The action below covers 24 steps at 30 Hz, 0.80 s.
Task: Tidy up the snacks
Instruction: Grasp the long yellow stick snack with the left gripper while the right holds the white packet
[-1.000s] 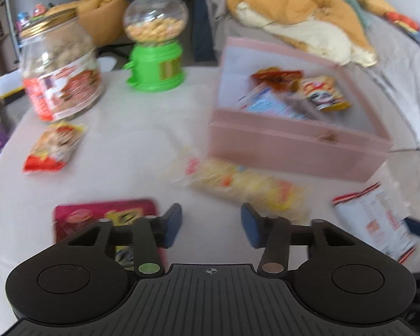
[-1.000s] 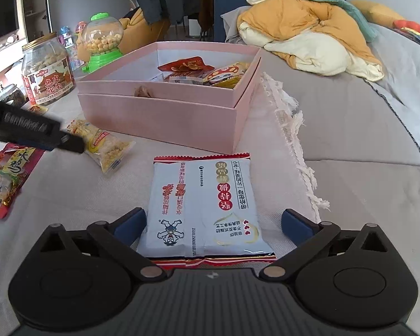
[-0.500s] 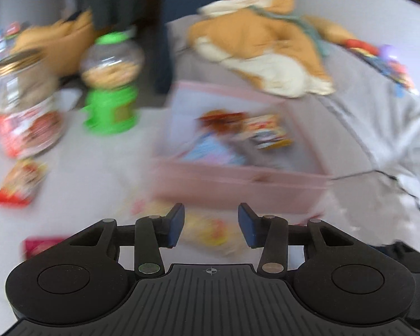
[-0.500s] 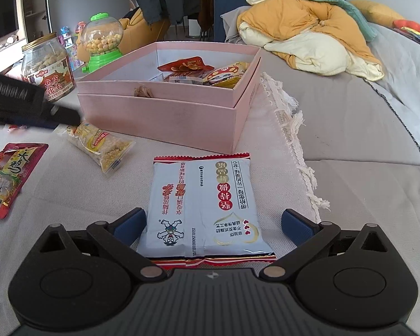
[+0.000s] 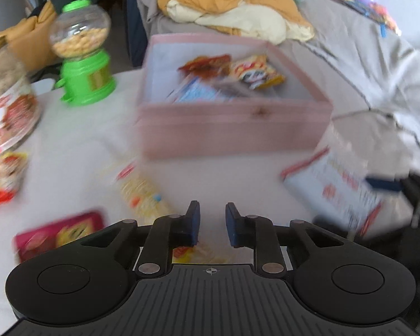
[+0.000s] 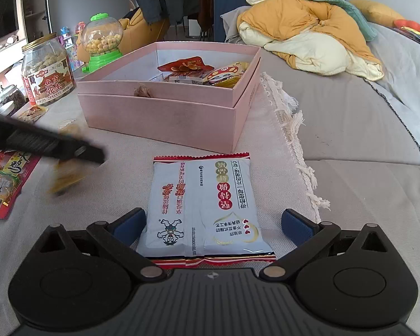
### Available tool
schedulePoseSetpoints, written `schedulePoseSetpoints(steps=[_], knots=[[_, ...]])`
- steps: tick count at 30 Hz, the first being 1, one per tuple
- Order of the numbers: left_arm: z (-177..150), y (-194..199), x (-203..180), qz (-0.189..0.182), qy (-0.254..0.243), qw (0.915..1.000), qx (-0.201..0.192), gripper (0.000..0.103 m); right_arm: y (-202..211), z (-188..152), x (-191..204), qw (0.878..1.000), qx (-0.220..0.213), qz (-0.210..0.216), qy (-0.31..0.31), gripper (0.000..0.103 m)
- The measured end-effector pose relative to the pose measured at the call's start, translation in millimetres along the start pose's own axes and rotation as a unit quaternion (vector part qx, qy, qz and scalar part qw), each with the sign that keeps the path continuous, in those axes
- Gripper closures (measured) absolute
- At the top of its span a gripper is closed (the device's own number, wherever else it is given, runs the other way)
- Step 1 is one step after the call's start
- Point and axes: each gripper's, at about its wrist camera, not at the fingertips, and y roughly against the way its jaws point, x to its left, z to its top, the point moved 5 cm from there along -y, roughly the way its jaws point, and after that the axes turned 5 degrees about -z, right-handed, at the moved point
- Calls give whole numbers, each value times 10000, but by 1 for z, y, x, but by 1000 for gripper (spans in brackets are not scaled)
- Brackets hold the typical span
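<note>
My left gripper (image 5: 212, 210) hovers low over the white cloth, its jaws closing to a narrow gap that shows only bare cloth. A yellow snack packet (image 5: 142, 193) runs slantwise under its left finger. In the right wrist view the same packet (image 6: 65, 180) is a blur beneath the left gripper (image 6: 99, 156). My right gripper (image 6: 214, 219) stands open astride a pale blue packet (image 6: 204, 204) lying flat, pads clear of its edges. Behind it, the open pink box (image 6: 159, 114) holds several snack packets.
A red packet (image 6: 5, 179) lies at the left. Further back are a small packet (image 6: 32, 112), a labelled jar (image 6: 49, 70) and a green candy dispenser (image 6: 102, 42). The cloth's fringed edge (image 6: 294, 128) borders a grey bed with heaped bedding (image 6: 308, 28).
The left jaws have drawn in from a wide gap to a narrow one. The left gripper swung right over the yellow packet, whose near end has shifted. The right gripper and blue packet stayed put.
</note>
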Motion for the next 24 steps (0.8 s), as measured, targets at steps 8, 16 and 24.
schedulePoseSetpoints(steps=[8, 16, 24], knots=[[-13, 64, 24, 449, 570, 9952, -660, 78, 0, 0, 0, 10000, 0, -1, 2, 0], [-3, 18, 34, 891, 694, 9931, -330, 67, 0, 0, 0, 10000, -1, -1, 7, 0], [-8, 9, 32, 888, 552, 9943, -193, 68, -1, 0, 0, 10000, 6, 30, -11, 0]])
